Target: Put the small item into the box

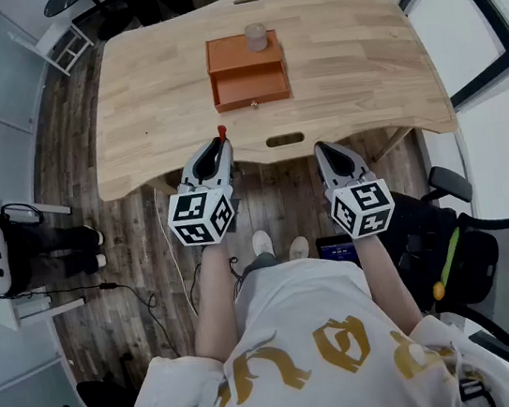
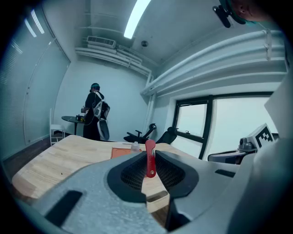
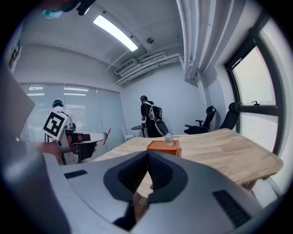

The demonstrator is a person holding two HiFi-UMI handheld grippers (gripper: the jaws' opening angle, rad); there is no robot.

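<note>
In the head view, a pale wooden table [image 1: 356, 59] fills the upper half of the frame, and an orange box [image 1: 231, 56] sits at its upper centre with its drawer [image 1: 249, 86] pulled out toward the lower edge of the picture. A small clear jar [image 1: 255, 36] stands on the box's top, at its upper right corner. Below the table's near edge, left of centre, the left gripper [image 1: 220, 144] is clenched on the small red item [image 1: 221, 132], which pokes out past the jaw tips and lies over the table's edge, well apart from the box. The left gripper view shows the same grasp: the red item [image 2: 150, 162] stands upright, pinched between the two dark jaw pads at the middle of the frame, with the orange box [image 2: 122, 151] far behind it on the tabletop and a person [image 2: 94, 112] standing at the left in the background. The right gripper [image 1: 325, 147] hangs right of centre in the head view, just below the table's edge. In the right gripper view, the right gripper [image 3: 148, 154] has its jaws pressed together with nothing between them; the box [image 3: 160, 148] with the jar [image 3: 169, 139] on it lies beyond at centre, and the left gripper [image 3: 94, 137] shows at the left of the frame
</note>
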